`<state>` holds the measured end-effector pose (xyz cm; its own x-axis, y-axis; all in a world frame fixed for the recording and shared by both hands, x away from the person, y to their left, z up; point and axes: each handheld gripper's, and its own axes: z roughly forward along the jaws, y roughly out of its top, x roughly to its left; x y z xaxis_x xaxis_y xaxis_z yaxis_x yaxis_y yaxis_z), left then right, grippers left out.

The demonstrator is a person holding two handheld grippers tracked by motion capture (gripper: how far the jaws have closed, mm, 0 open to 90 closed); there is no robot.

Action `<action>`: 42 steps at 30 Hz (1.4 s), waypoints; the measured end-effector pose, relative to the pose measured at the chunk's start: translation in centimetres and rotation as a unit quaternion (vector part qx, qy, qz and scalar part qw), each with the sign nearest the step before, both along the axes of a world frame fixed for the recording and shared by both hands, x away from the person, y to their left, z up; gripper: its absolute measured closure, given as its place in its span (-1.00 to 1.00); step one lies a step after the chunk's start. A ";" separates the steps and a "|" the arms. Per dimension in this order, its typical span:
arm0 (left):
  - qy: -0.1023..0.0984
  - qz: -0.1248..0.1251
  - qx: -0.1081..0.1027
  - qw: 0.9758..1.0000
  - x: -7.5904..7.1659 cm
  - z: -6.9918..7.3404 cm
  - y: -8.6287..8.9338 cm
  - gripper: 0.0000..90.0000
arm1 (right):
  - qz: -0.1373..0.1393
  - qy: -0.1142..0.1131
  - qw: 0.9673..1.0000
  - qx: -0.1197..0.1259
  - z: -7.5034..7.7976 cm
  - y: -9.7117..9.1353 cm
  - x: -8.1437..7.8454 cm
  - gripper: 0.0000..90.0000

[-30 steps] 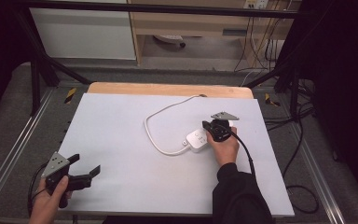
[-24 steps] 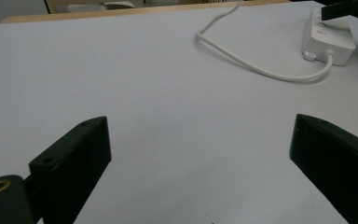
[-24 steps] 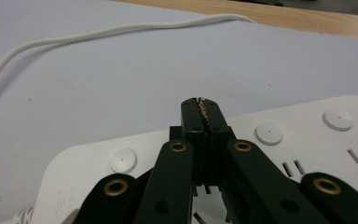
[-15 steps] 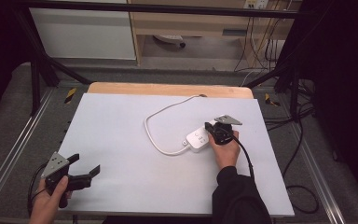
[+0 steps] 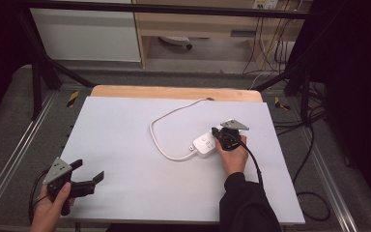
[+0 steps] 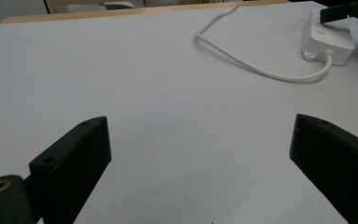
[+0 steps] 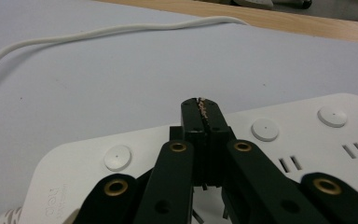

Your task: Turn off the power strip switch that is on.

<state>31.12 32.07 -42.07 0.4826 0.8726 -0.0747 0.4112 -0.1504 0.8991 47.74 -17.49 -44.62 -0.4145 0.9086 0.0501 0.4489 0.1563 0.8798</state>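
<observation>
- White-topped desk (image 5: 125, 145) with a wooden strip along its far edge is standing between black frame posts; grey floor and loose cables are lying around it.
- Right gripper (image 7: 200, 108): jaws are pressing together with nothing between them, tips hovering over the power strip's top face, among its round buttons; the hand (image 5: 234, 157) is gripping it right of the desk's centre.
- Power strip (image 5: 206, 144): white, lying flat right of centre; its white cord (image 5: 166, 121) is looping left and running to the far edge.
- Left gripper (image 5: 88, 175): jaws are standing wide apart over bare surface at the near left corner, holding nothing.
</observation>
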 end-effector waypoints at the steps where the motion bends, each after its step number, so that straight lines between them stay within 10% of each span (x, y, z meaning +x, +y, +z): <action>1: 0.000 0.000 0.000 1.000 0.0 0.0 0.0 -0.89 | 0.000 0.000 1.000 0.000 0.0 0.0 0.0 1.00; 19: 0.001 -0.001 -0.002 1.000 0.0 0.0 0.0 -0.89 | 0.000 0.013 1.000 0.024 -0.4 -0.2 0.2 1.00; 42: 0.001 -0.004 -0.002 1.000 -0.1 0.0 0.0 -0.89 | 0.000 0.008 1.000 -0.018 -0.1 0.1 0.1 1.00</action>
